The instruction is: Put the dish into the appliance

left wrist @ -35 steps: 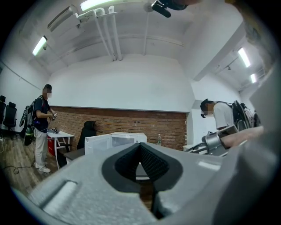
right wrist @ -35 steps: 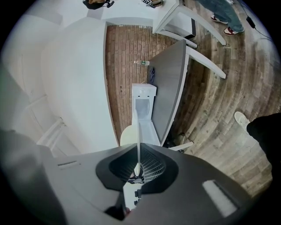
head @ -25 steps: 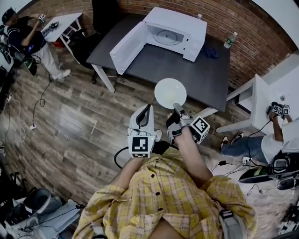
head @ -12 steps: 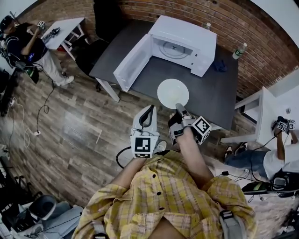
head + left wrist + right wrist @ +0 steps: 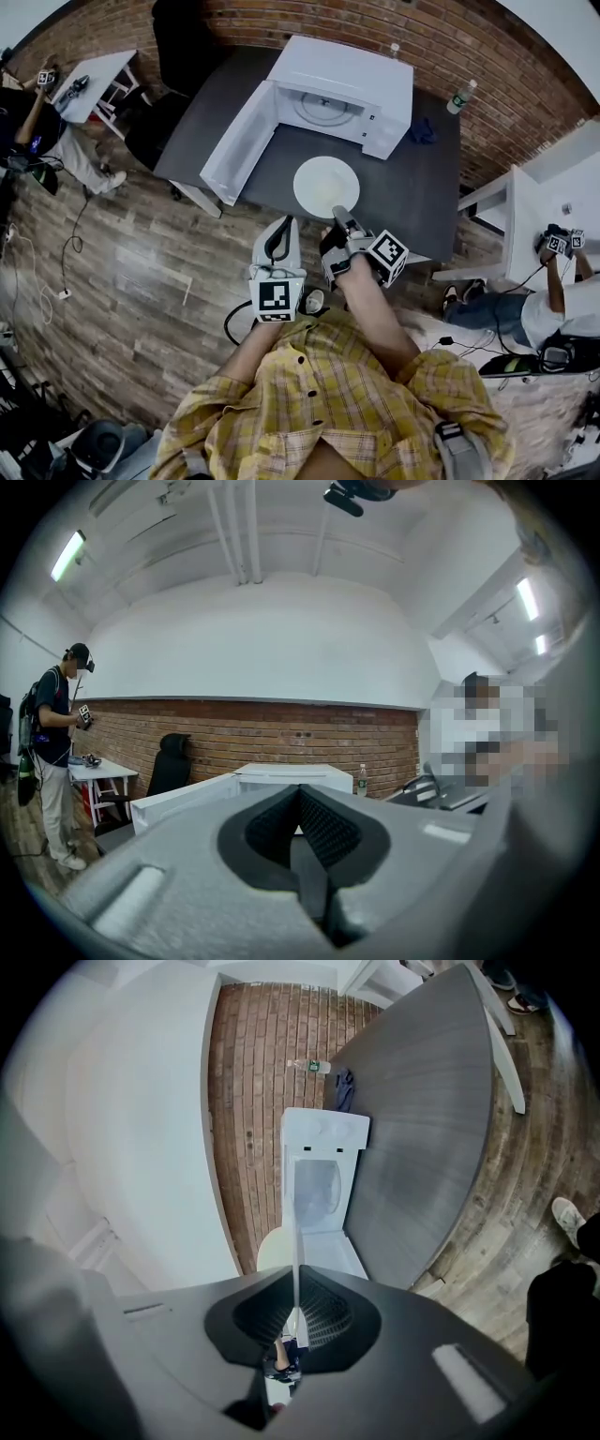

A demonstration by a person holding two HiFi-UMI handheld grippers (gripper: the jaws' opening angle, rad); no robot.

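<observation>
The white dish (image 5: 325, 186) is over the near part of the dark table (image 5: 424, 183), in front of the open microwave (image 5: 345, 67), whose door (image 5: 236, 142) swings out to my left. My right gripper (image 5: 339, 215) has its jaws clenched on the dish's near rim. My left gripper (image 5: 280, 236) hangs just beside it over the wooden floor (image 5: 141, 272), jaws pressed together on nothing.

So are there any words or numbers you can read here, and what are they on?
No readable words or numbers anywhere.
Cubes on left gripper and right gripper: black-and-white squares, not letters.
Panel on the microwave: too small to read.
Label on the bottle: too small to read.
</observation>
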